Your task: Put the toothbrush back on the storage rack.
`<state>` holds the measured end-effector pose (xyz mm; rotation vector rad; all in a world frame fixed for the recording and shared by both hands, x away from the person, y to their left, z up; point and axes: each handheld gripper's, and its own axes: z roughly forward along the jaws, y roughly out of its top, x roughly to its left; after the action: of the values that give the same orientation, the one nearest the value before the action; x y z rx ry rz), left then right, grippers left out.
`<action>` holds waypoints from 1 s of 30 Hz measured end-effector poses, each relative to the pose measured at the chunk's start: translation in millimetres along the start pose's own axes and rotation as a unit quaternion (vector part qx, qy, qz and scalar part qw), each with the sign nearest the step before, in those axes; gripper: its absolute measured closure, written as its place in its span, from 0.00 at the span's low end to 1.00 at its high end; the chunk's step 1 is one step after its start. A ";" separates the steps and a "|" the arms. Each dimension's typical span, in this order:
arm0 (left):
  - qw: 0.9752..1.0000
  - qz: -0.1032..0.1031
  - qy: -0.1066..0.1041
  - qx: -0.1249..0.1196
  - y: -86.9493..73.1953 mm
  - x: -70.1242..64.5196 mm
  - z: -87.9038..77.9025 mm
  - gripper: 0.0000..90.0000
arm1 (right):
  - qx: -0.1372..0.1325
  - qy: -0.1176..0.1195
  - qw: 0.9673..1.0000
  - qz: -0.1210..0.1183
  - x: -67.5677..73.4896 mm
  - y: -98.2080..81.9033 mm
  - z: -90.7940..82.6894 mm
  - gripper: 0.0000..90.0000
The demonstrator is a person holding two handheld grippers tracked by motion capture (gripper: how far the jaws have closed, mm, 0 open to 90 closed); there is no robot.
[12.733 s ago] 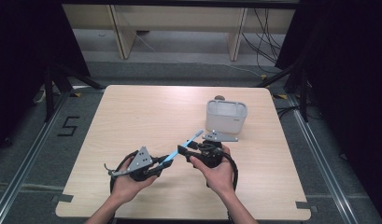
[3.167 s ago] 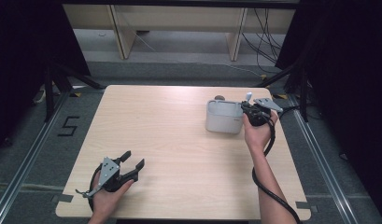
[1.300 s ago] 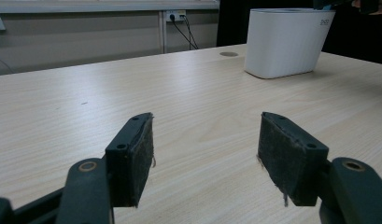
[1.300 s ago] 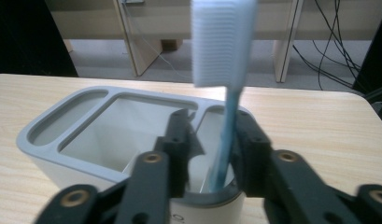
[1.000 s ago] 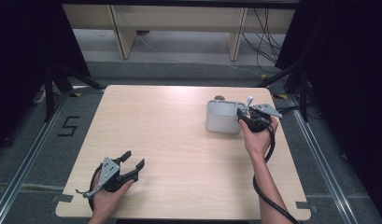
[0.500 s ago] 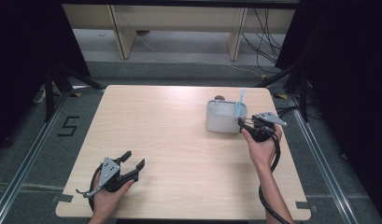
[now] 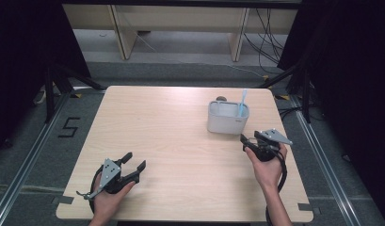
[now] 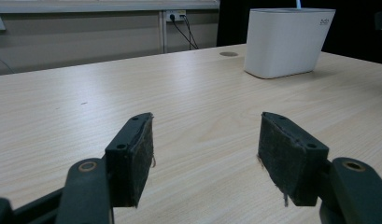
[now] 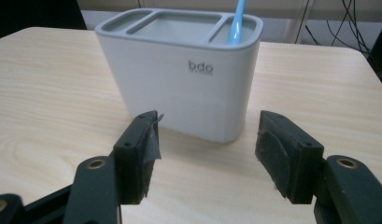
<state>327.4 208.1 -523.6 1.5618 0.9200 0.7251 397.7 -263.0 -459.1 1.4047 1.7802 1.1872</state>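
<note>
The right tongs (image 9: pixel 205 154) are held wide open and empty, just short of the white plastic three-compartment holder (image 9: pixel 179 79), in whose end compartment a light blue toothbrush-like stick (image 9: pixel 236 21) is stood upright. The left tongs (image 8: pixel 205 158) are likewise spread wide with nothing between the jaws, held low over the pale wooden table (image 7: pixel 180 136) near its front left corner, well apart from the holder. With the right tongs so close, the light holder could be nudged or tipped by a careless forward push, and the stick could be knocked out.
</note>
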 end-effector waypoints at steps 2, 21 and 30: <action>1.000 0.000 -0.001 -0.001 -0.1 -0.2 0.0 0.39 | -0.002 0.011 1.000 -0.011 -1.1 -6.4 -4.7 0.44; 1.000 -0.002 0.001 0.003 0.2 0.1 0.5 0.39 | -0.012 0.019 1.000 0.019 -6.5 -67.7 -36.1 0.47; 1.000 -0.006 -0.001 0.004 0.1 -0.3 0.9 0.39 | -0.022 0.015 1.000 -0.001 -6.5 -71.4 -37.5 0.47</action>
<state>328.0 207.4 -523.6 1.5623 0.9306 0.7134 335.9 -283.8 -507.0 1.3666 1.7653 1.2450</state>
